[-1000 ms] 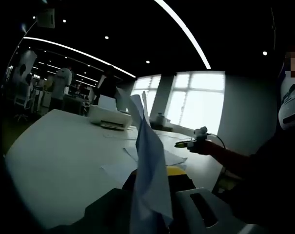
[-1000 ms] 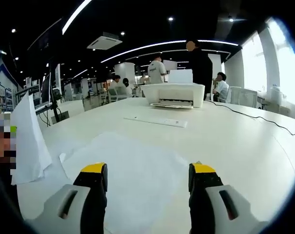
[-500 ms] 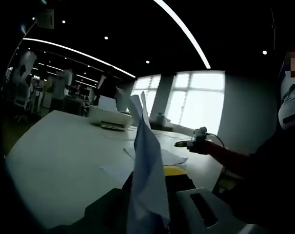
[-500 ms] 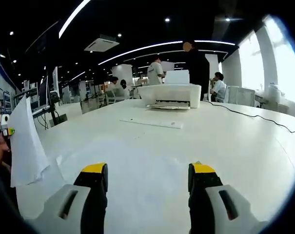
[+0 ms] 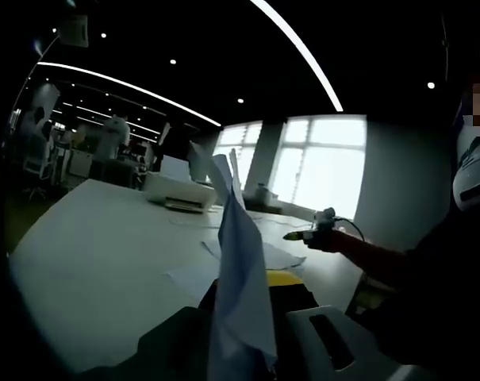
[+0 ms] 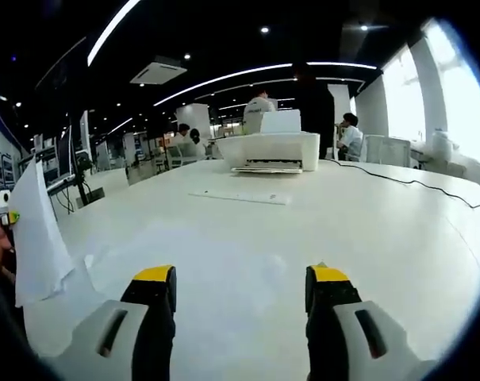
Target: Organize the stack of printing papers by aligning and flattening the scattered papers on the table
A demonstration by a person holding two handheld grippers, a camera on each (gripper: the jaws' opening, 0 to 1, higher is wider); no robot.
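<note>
The left hand-held gripper (image 5: 251, 317) is clamping a sheet of paper (image 5: 240, 270) upright above the white tabletop (image 5: 97, 254), where loose papers (image 5: 267, 255) are lying beyond. The right hand-held gripper (image 6: 240, 298) is hovering with jaws apart, a printer (image 6: 267, 151) standing far off.

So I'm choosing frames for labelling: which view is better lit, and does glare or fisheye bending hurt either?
Left gripper view: backlit and dim, windows blown out, held paper shadowed. Right gripper view: bright, table clear, window glare at right, ceiling lights bent by fisheye.
</note>
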